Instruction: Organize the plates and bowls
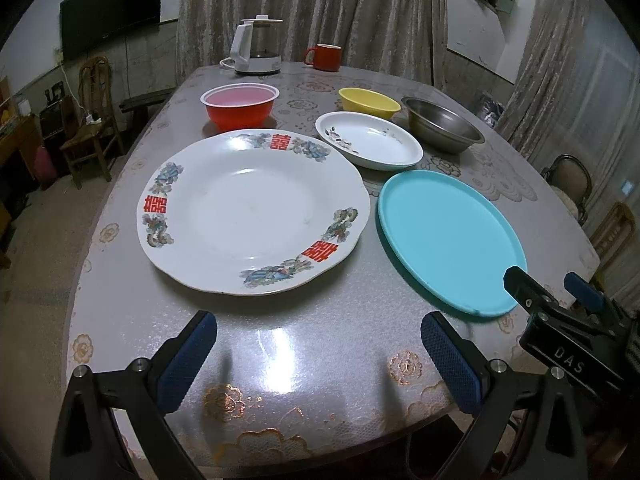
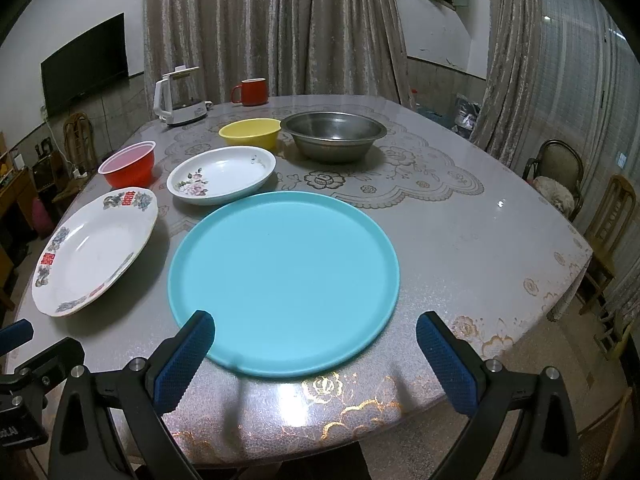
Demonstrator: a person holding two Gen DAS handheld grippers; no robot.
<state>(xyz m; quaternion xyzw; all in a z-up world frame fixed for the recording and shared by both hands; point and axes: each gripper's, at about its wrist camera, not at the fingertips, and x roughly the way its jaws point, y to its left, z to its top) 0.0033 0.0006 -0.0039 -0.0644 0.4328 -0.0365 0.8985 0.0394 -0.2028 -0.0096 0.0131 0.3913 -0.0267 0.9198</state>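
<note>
Six dishes sit apart on the table (image 2: 460, 240), none stacked: blue plate (image 2: 284, 288) nearest the edge, big white plate (image 1: 252, 208) just left of it, small white plate (image 2: 222, 174) behind it, red bowl (image 2: 128, 168) behind-left, yellow bowl (image 2: 250, 133) and steel bowl (image 2: 334, 136) farther behind. Left gripper (image 1: 318, 360) and right gripper (image 2: 314, 360) hover short of the edge, both jaws wide and empty. Risk, judged: the blue plate lies flat on slick vinyl, so a finger may push it instead of getting under the rim, sliding it into the white plates.
</note>
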